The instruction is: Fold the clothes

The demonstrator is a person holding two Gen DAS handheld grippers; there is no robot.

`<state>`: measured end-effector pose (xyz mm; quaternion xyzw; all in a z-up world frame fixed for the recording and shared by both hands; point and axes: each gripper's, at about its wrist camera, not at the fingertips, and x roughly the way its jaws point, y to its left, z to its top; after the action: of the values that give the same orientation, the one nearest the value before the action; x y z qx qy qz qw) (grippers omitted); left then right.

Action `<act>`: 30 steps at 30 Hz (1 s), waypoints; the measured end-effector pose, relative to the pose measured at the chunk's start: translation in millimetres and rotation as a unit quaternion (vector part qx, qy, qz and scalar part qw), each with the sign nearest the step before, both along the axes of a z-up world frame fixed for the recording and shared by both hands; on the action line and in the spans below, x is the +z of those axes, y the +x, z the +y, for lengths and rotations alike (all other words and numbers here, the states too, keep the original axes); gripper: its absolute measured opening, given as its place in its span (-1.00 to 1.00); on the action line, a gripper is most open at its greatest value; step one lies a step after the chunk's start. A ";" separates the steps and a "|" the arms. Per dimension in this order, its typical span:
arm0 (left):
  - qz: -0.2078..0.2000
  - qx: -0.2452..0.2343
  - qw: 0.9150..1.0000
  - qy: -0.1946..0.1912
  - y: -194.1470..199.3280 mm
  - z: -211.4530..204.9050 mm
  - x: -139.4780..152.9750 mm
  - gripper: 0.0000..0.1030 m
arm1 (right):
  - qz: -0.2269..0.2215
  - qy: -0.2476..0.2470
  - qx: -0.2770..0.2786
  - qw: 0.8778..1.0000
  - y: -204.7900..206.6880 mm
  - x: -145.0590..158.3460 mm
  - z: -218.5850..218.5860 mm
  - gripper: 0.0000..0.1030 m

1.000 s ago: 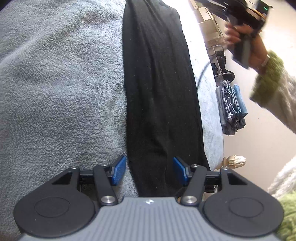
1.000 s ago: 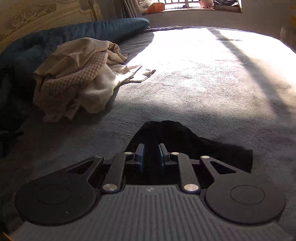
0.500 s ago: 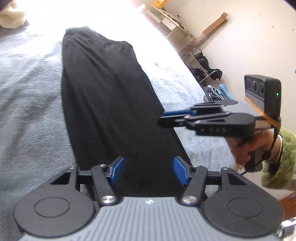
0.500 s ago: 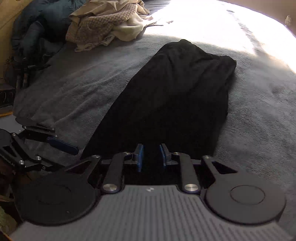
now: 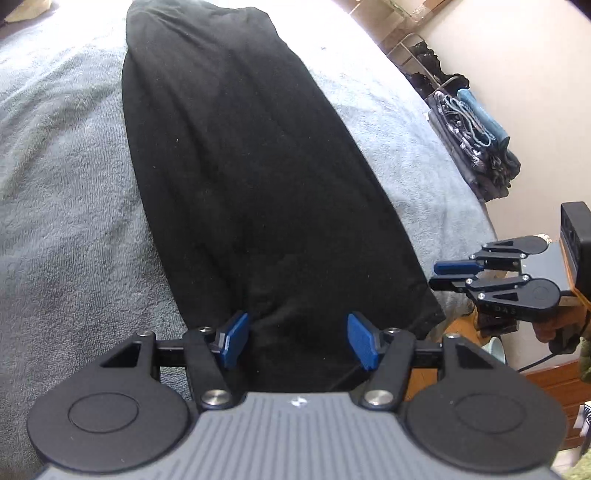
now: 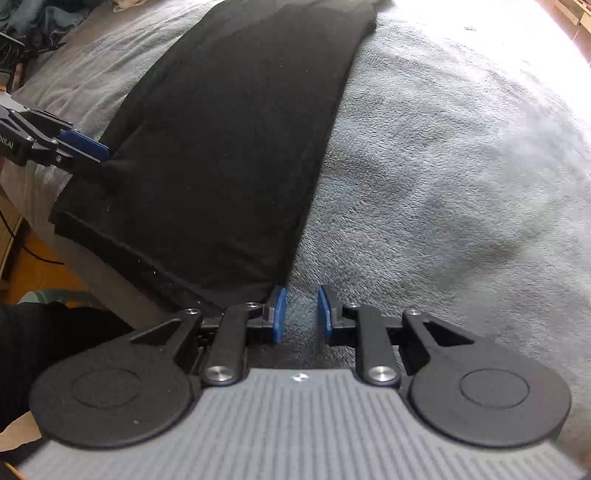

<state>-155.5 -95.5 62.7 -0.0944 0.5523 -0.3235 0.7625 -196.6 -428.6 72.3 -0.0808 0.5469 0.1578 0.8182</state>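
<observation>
A long black garment (image 5: 251, 177) lies flat, lengthwise, on the grey blanket (image 5: 62, 206) of a bed. My left gripper (image 5: 295, 338) hangs over the garment's near end, open, with black cloth under the gap and its blue pads (image 5: 232, 339) off the fabric. From the right wrist the left gripper (image 6: 86, 151) shows at the garment's left edge, close to a pucker in the cloth. My right gripper (image 6: 300, 314) points down at bare blanket (image 6: 443, 184) just right of the garment's (image 6: 229, 140) near corner. Its jaws stand a narrow gap apart with nothing between them. In the left wrist view this right gripper (image 5: 445, 276) sits beside that corner.
The bed's near edge runs just below the garment's hem, with wooden floor (image 6: 40, 269) beyond it. A stack of folded clothes (image 5: 476, 147) sits on a rack by the wall. Dark bedding (image 6: 44, 22) lies at the far left. A hand (image 5: 554, 326) holds the right gripper.
The right gripper came from the garment's far end back along it to the near corner. The left gripper's view swung so the garment runs straight ahead. Neither jaw gap visibly changed.
</observation>
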 end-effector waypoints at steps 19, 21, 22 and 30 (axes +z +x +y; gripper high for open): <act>0.043 0.019 0.998 0.033 -20.8 24.7 -9.6 0.19 | -0.089 0.030 -0.018 0.995 112.0 -18.1 22.0 -0.62; 0.046 0.021 0.998 0.037 -27.5 28.3 -7.1 0.19 | -0.059 0.022 -0.037 0.997 70.6 -17.0 7.3 -0.53; 0.042 0.023 0.998 0.039 -29.1 29.6 -5.2 0.19 | -0.046 0.024 -0.050 0.997 55.7 -13.1 2.1 -0.53; 0.032 0.021 0.997 0.062 -18.3 15.0 -21.1 0.20 | -0.078 0.086 -0.002 0.993 41.1 -5.2 50.0 -0.49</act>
<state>-173.8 -80.5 41.7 -0.0692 0.5933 -0.2691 0.7555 -155.5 -378.6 67.1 -0.0207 0.4660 0.1960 0.8626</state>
